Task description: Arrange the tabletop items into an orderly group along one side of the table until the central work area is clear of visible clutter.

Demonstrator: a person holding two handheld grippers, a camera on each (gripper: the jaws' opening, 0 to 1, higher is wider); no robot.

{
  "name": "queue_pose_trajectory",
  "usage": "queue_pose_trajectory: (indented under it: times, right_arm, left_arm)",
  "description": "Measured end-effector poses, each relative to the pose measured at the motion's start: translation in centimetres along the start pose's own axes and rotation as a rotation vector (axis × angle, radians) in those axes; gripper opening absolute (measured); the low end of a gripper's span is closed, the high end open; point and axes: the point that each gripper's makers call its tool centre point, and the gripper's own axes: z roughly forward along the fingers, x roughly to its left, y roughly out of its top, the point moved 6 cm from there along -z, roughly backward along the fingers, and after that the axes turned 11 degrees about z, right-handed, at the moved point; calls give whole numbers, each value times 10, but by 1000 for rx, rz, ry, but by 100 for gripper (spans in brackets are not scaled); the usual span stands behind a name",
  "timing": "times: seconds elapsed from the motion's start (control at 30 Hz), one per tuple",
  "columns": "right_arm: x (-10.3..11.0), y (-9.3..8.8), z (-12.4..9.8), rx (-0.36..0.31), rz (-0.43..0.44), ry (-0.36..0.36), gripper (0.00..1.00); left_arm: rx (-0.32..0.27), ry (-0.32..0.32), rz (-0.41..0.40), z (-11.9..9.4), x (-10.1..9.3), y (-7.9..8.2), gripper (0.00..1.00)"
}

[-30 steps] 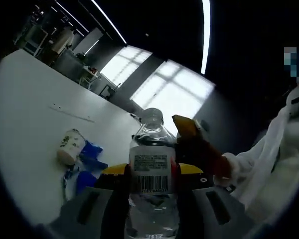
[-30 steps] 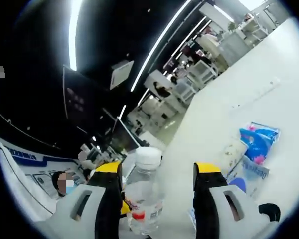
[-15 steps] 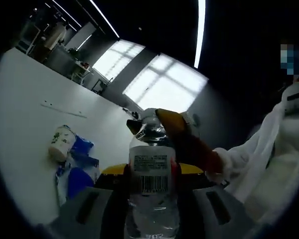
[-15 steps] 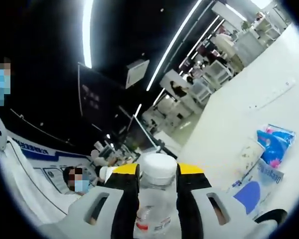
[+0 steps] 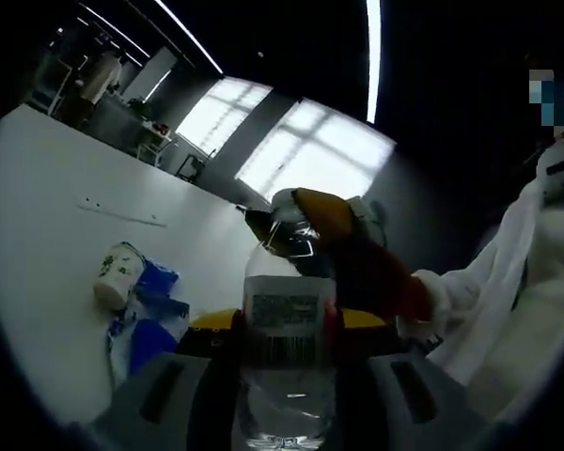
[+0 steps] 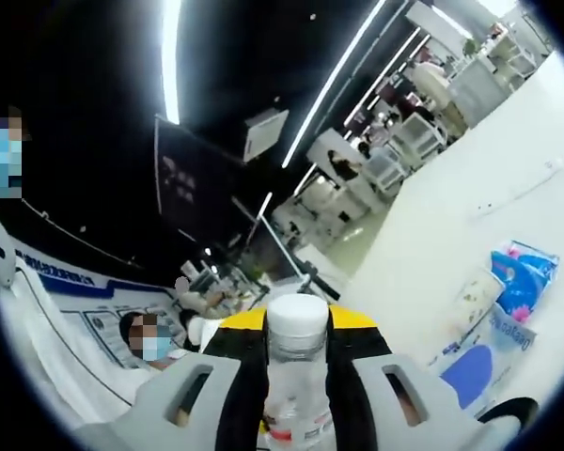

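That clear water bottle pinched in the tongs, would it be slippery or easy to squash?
The water bottle looks thin, clear plastic, so it probably dents under a hard squeeze. Its smooth wall and glossy label suggest it may slip. Water showing low in it hints at some weight; the white cap seems stiffer.

Dim, fisheye-warped views; ceiling strip lights (image 5: 372, 56) and windows (image 5: 315, 160) glare.

Both views close on one bottle (image 5: 288, 366), opposite sides.

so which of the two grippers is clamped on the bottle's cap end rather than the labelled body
The right gripper: its fingers close on the water bottle just below the white cap. The left gripper grips the barcode label lower down.
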Motion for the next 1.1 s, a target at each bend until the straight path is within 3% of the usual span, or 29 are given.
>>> queue_pose_trajectory:
  times: [0.1,0.27,0.43,0.5,0.57,0.6,0.67,0.9,1.1]
  right_arm:
    - [3,3,1,-11,-23,-13,19]
    - [9,4,5,-6,-78,-21,19]
    - [14,-4,12,65,-236,-50,19]
    - [19,-8,15,86,-265,-28,19]
    - [21,-10,17,95,-260,-19,19]
    - [22,-10,18,95,-254,-16,19]
    - [23,-10,20,91,-232,-12,19]
    - [24,-5,27,67,-231,-38,20]
    - [23,0,32,65,-233,-92,20]
  left_arm:
    - [-4,66,33,-3,1,5,39]
    - [3,163,159,-10,-2,12,38]
    - [-55,293,214,-20,-3,22,39]
    - [-74,364,212,-26,-1,23,56]
    - [-105,422,241,-31,1,26,87]
    - [-120,470,264,-36,3,28,96]
    - [-65,514,328,-45,4,24,100]
    - [97,647,532,-60,-1,14,100]
    - [110,739,569,-71,-4,3,100]
